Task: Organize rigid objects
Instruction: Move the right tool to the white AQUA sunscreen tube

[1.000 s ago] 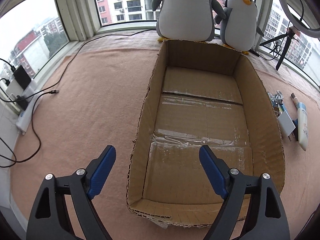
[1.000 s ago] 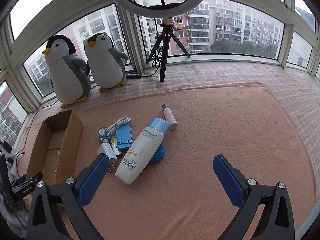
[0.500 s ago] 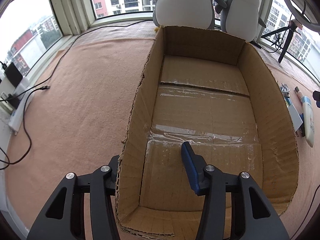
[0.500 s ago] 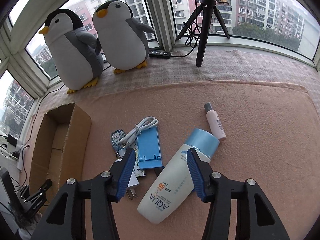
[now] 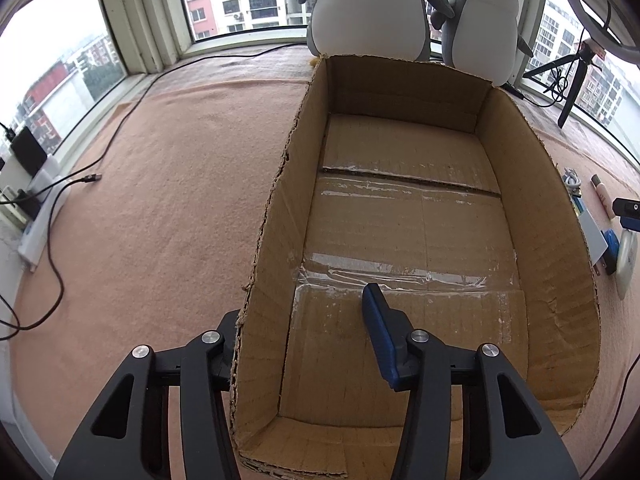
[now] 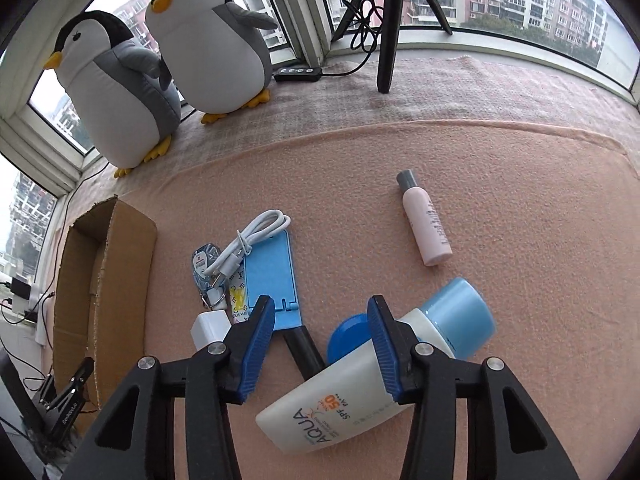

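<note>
- The pink blanket (image 6: 500,240) covers the whole surface, with a checked cloth behind it toward the windows.
- The cardboard box (image 5: 560,240) lies open on the blanket; its taped floor is bare. In the right wrist view it sits at the left edge (image 6: 120,248), well apart from the loose items.
- Two penguin plush toys (image 6: 216,48) stand side by side behind the box, near the window.
- A black tripod (image 6: 388,32) stands on the checked cloth.
- The left gripper (image 5: 304,344) straddles the box's left wall: one finger is inside, the other outside and mostly hidden by the cardboard. The fingers are apart, and whether they touch the wall I cannot tell.
- The right gripper (image 6: 320,344) hovers over the loose items with its fingers apart, holding nothing; the right finger overlaps the sunscreen in the view.
- The AQUA sunscreen bottle (image 6: 340,408) lies tilted, its light-blue cap up and to the right, resting on a blue round lid (image 6: 348,336).
- A blue phone stand (image 6: 272,280) lies flat between the fingers' tips.
- A pink bottle (image 6: 426,228) lies alone, apart from the rest.
- A coiled white cable (image 6: 252,240) rests at the stand's upper left, overlapping a keychain (image 6: 204,264).
- A white charger plug (image 6: 210,328) lies just beside the left finger.
</note>
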A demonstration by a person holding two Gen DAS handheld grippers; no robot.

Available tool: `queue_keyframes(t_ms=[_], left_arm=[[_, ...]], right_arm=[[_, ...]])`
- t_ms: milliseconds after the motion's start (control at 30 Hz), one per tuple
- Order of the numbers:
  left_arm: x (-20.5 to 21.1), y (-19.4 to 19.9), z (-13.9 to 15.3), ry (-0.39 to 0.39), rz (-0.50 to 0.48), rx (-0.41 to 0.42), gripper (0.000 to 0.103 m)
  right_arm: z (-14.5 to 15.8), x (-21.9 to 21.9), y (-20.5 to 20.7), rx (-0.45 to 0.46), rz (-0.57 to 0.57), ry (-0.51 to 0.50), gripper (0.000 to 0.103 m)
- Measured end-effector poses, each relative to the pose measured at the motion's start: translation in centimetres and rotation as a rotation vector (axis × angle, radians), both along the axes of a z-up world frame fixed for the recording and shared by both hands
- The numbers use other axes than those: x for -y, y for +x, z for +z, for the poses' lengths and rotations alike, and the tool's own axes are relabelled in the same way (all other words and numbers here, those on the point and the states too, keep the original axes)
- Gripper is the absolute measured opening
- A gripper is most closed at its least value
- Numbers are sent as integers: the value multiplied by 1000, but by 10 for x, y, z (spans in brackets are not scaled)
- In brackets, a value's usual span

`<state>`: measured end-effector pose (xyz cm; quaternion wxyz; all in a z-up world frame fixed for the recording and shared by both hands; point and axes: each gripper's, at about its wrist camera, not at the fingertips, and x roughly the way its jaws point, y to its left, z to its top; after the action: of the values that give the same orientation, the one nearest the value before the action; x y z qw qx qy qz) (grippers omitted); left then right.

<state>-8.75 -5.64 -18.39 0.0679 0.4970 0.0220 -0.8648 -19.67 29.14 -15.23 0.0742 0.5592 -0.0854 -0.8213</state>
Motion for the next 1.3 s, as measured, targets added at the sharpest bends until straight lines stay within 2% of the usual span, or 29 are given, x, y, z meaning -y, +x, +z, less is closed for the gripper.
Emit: queue_keyframes(t_ms=[233,500,567,633,667,733,867,1100,1233,1300], left_arm=[[1,0,0,-1,0,-1,48],[2,1,0,-5,0,-5,49],[1,1,0,-5,0,-4,49],[1,1,0,-8,-1,-5,49],[1,1,0,-9,-2,-5,49],[1,1,0,-12,-3,-7,49],[0,1,0,-15,-3,-11,49],[1,1,-1,-21,-2,-15,50],[0,3,-1,-25,-3,-16,51],[-1,3,-1,-27,-4,-17,51]], right_arm=[[-18,-46,31,64,-46,-38,44],[-23,-61,69,113,43,-124,49],[-17,-63,77,90,65,-145,61],[-12,-62,84,50,98,-120,72],[-10,-62,87,37,115,-99,73],[-11,-60,92,33,159,-74,73],[-21,-53,100,41,220,43,74],[-19,-42,123,32,280,4,73],[-24,-27,130,55,313,-56,73],[-25,-20,134,43,319,-13,73]])
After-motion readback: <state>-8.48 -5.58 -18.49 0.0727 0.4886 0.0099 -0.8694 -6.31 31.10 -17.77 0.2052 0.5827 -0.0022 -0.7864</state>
